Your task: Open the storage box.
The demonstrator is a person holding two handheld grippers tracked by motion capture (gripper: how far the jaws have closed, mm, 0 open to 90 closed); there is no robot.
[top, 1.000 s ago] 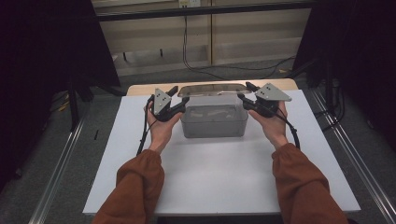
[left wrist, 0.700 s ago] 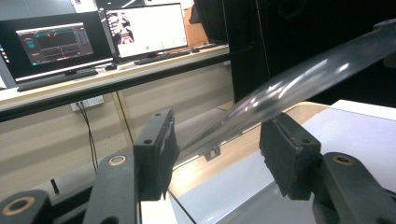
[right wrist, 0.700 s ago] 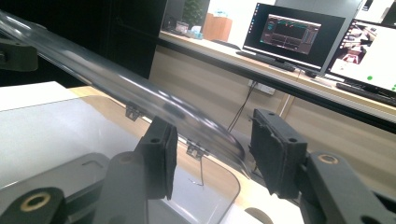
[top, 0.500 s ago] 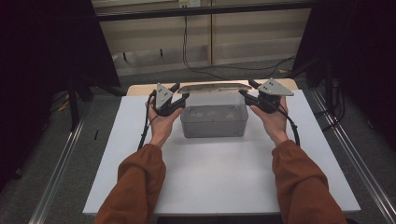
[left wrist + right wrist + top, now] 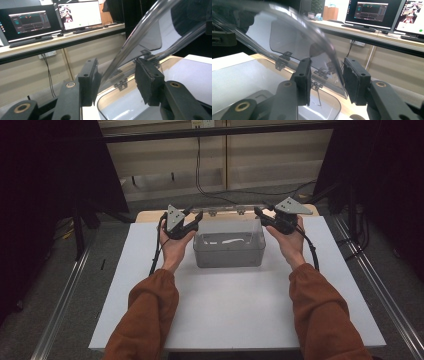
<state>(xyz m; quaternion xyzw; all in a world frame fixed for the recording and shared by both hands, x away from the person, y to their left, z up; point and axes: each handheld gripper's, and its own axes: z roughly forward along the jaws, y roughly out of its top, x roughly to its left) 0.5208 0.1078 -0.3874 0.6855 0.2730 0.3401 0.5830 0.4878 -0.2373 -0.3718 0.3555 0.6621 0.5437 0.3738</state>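
The clear lid (image 5: 227, 211) of the grey box (image 5: 228, 251) stood raised, its side edges between both closing grippers' jaws, left (image 5: 192, 220) and right (image 5: 260, 213), pads not visibly pressing.

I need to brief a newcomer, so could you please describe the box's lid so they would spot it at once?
On the white table stands a clear box. Its lid is the transparent hinged panel tilted up at the box's far edge, its ends between the jaws of the left gripper and right gripper.

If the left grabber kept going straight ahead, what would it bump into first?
Most likely the clear lid of the box: its edge already sits between the left gripper jaws, which have just been closing. Depth is hard to judge.
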